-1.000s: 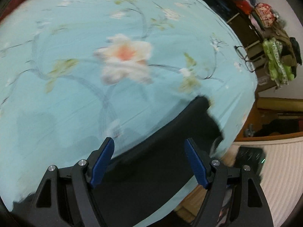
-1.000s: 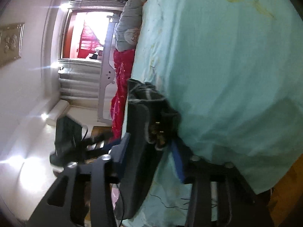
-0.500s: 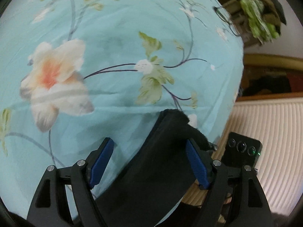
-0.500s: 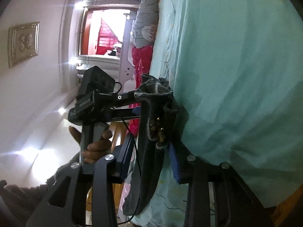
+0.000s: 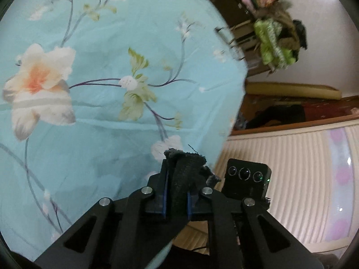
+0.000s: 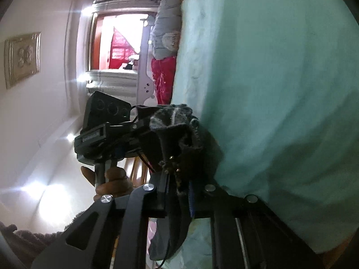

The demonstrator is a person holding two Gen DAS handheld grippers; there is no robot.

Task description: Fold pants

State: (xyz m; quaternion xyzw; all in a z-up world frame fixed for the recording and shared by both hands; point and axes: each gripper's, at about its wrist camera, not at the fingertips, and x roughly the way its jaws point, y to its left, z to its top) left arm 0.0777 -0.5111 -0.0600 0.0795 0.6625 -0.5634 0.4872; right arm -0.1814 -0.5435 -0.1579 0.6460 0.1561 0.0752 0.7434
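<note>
The pants are black fabric. In the left wrist view my left gripper [image 5: 176, 192] is shut on a bunched edge of the pants [image 5: 184, 168], held just above the bed's corner. In the right wrist view my right gripper [image 6: 177, 192] is shut on another bunched part of the pants [image 6: 175, 130], with small metal studs showing; the fabric hangs down between the jaws. The two grippers are close together: the left one's body [image 6: 101, 123] shows just left of my right gripper, and the right one's body [image 5: 246, 177] shows beside my left. Most of the pants is hidden below.
A light blue floral bedsheet [image 5: 101, 89] covers the bed, whose edge runs to the right. Beyond it are a white ribbed panel [image 5: 291, 179] and a clothes pile [image 5: 276, 40]. In the right wrist view a bright window [image 6: 119, 42] and red and grey bedding [image 6: 166, 56] are behind.
My left gripper has shut on the pants edge that lay between its open jaws. Both grippers have lifted the fabric off the bed and come closer together.
</note>
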